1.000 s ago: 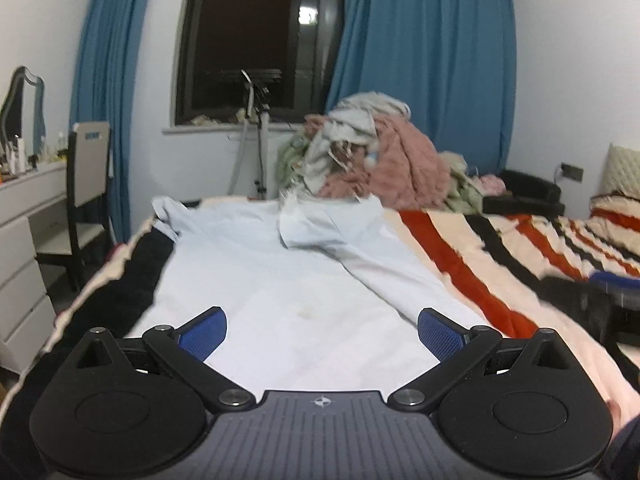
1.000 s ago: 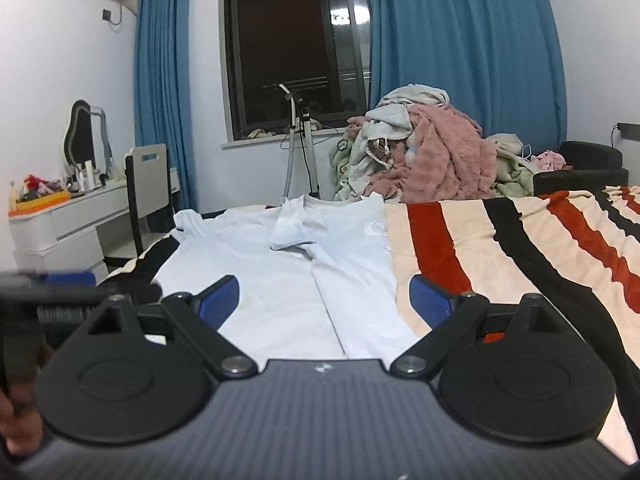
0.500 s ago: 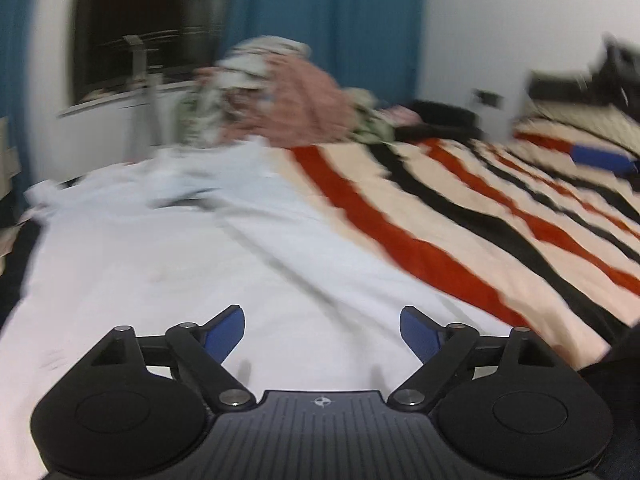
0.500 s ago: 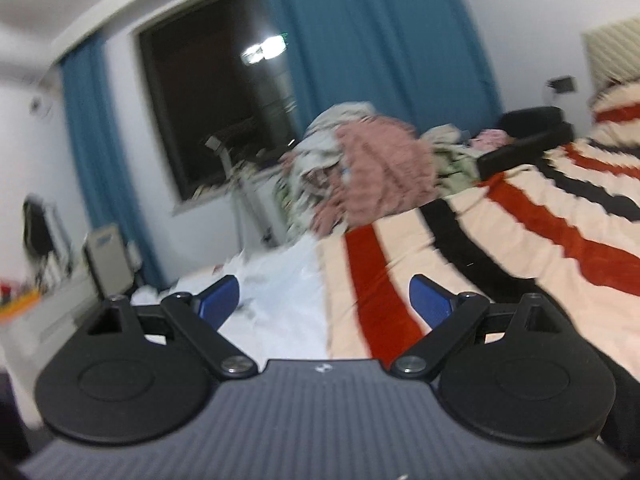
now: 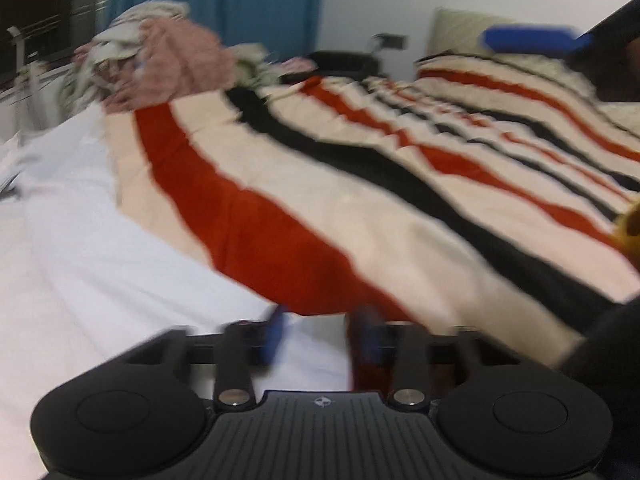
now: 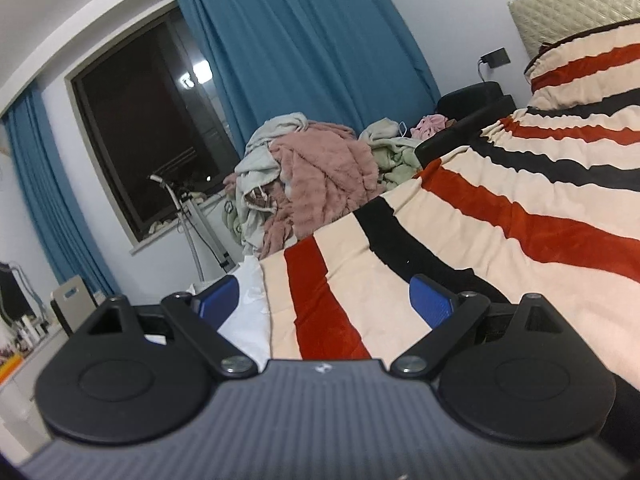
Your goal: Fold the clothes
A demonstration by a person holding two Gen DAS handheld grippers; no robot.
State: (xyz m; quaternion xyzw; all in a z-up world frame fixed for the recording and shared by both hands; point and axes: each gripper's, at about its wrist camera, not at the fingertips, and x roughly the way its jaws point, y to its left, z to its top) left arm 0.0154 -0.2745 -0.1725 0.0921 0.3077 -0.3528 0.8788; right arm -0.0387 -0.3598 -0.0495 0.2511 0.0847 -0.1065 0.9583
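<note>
A white shirt [image 5: 100, 260] lies spread on the left part of the bed, its right edge resting on the red, black and cream striped blanket [image 5: 400, 208]. My left gripper [image 5: 320, 334] is low over that edge. Its blurred blue pads are closing with a strip of white cloth between them and a gap still showing. My right gripper [image 6: 326, 300] hovers open over the striped blanket [image 6: 460, 248] with nothing between its fingers. The shirt's edge [image 6: 248, 312] shows just by its left finger.
A heap of pink, grey and green clothes [image 6: 312, 176] sits at the far end of the bed below the blue curtain [image 6: 312, 60]. A chair [image 6: 74, 300] and dresser stand at the left. The padded headboard [image 6: 576, 8] is at the right.
My left gripper swung right and dropped to the shirt's right edge, its jaws narrowing from wide open. My right gripper swung right over the blanket and rolled, staying open.
</note>
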